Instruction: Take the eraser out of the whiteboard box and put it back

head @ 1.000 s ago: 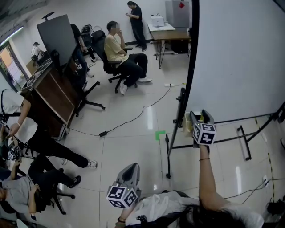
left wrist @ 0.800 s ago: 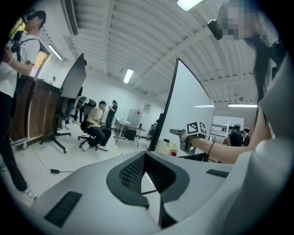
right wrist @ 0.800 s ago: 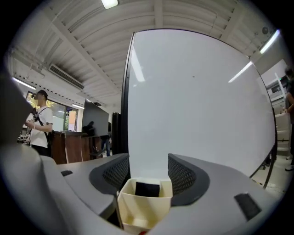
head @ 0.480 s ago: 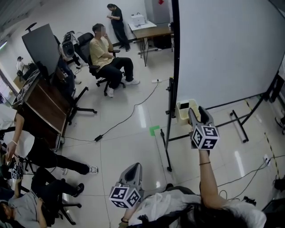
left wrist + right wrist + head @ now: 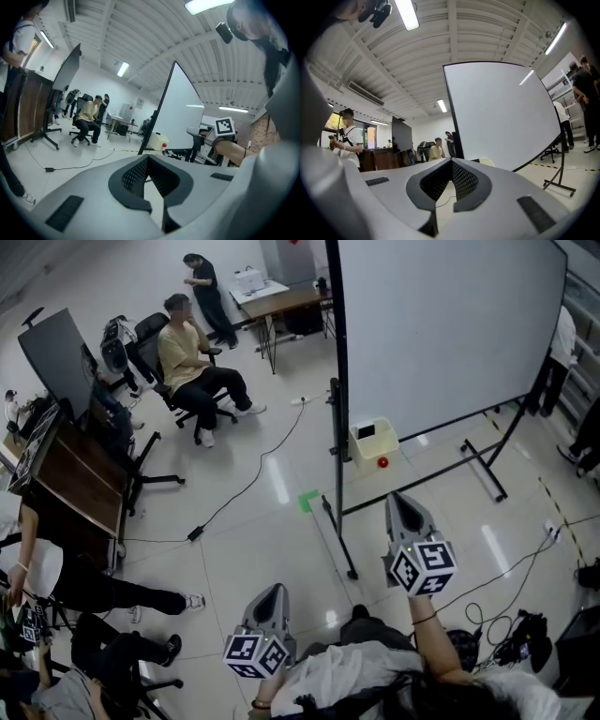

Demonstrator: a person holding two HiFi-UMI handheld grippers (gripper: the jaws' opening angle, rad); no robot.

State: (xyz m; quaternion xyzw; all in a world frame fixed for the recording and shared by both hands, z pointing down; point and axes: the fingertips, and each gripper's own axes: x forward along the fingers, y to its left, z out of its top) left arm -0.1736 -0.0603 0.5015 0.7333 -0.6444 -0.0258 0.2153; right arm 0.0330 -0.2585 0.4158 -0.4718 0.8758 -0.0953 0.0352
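Observation:
The cream whiteboard box (image 5: 372, 442) hangs low on the whiteboard's (image 5: 441, 334) left post, with a red knob (image 5: 382, 462) on its front. A small dark block (image 5: 366, 430), apparently the eraser, lies in the box's open top. My right gripper (image 5: 398, 499) is held out in front of the box and well short of it, shut, with nothing between its pads. My left gripper (image 5: 273, 590) is low and near my body, also shut and empty. The left gripper view shows the box (image 5: 157, 140) and the right gripper (image 5: 197, 133) beside the board.
The whiteboard's black stand legs (image 5: 337, 540) spread across the tiled floor, and cables (image 5: 244, 488) trail over it. A person sits on an office chair (image 5: 192, 371) at the back. Desks, a black screen (image 5: 61, 357) and more people fill the left side.
My right gripper has drawn back from the box toward me and its jaws have gone from open to shut, empty. The left gripper shifted a little. The head view swung, so the board sits further left.

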